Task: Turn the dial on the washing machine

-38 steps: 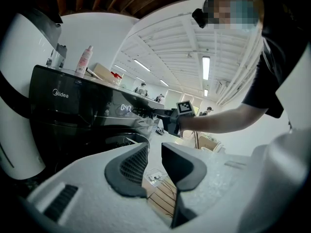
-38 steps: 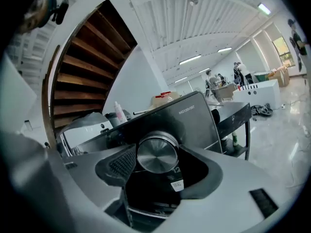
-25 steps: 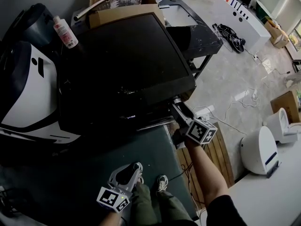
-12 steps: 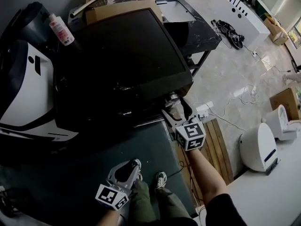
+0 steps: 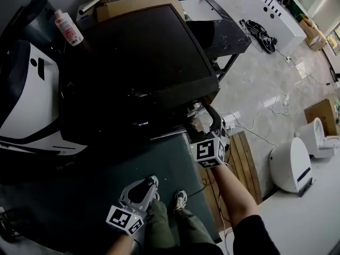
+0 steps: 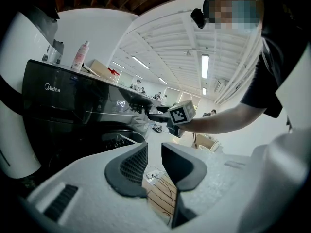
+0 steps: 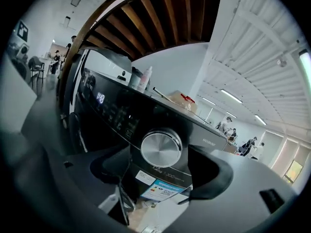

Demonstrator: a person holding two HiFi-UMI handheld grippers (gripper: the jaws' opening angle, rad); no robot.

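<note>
Two fingers of right gripper just opened wide, dial between them, touching neither

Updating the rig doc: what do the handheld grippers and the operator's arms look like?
Left gripper: pale grey moulded shell, curved fingers with dark ribbed pads. Right gripper: same shape, dark in shadow; its fingers have just been opening, dial between them. Each carries a white cube of black square markers. Black short sleeve on the right arm.
</note>
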